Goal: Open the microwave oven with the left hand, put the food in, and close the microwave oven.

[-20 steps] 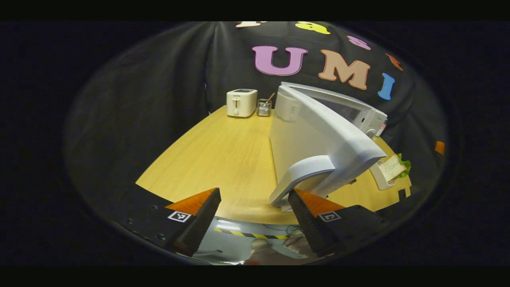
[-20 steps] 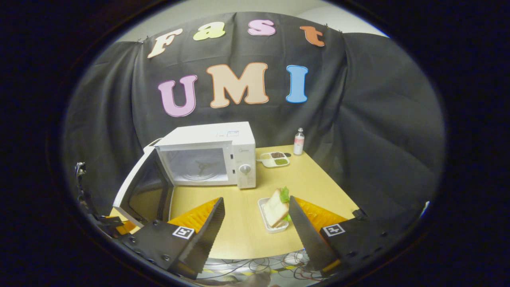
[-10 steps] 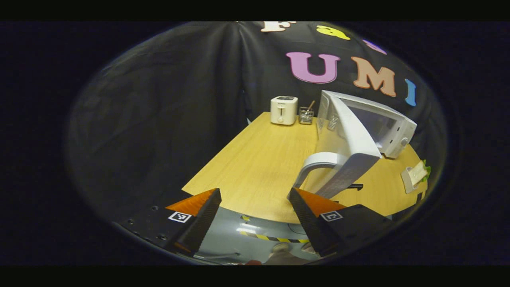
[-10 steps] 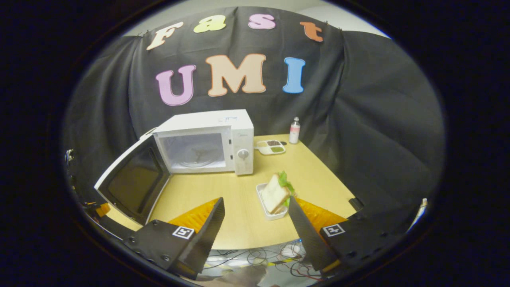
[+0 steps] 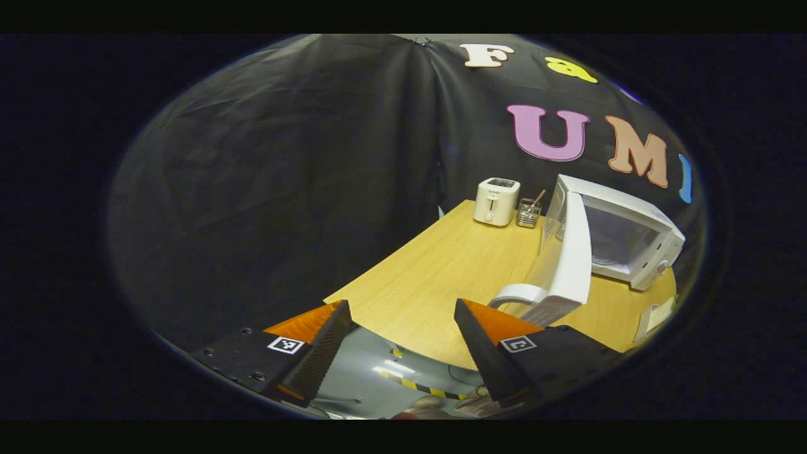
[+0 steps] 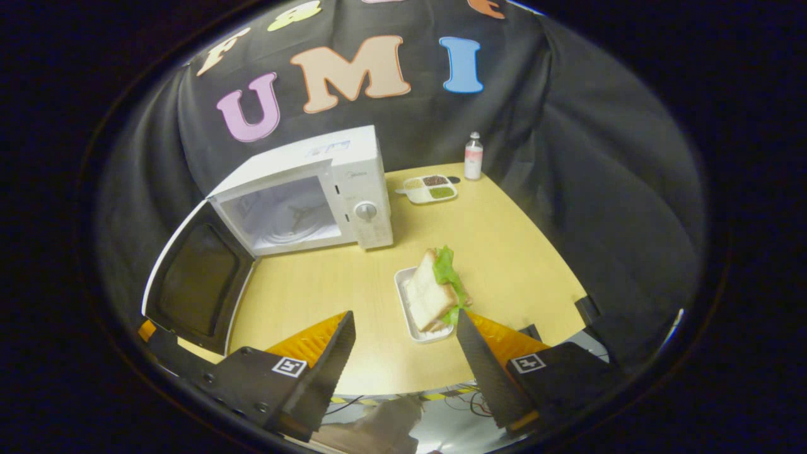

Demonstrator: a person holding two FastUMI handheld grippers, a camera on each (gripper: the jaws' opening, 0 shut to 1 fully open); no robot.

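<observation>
My left claw (image 5: 400,343) gapes wide, holding nothing, at the surface (image 5: 441,271) edge. Microwave oven (image 5: 621,230) at 3 o'clock, door (image 5: 570,261) swung open, handle (image 5: 517,295) near my right finger. Toaster (image 5: 497,201) and utensil holder (image 5: 528,213) at 1 o'clock.

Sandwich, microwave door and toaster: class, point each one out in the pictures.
sandwich (image 6: 430,294), right gripper view, on the bread's broad face.
microwave door (image 6: 197,280), right gripper view, on its dark inner window.
toaster (image 5: 496,202), left gripper view, on its front face.

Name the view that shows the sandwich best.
The right gripper view: the sandwich stands in its tray, bread and lettuce plain. The left gripper view catches just a blurred sliver of it at the edge.
</observation>
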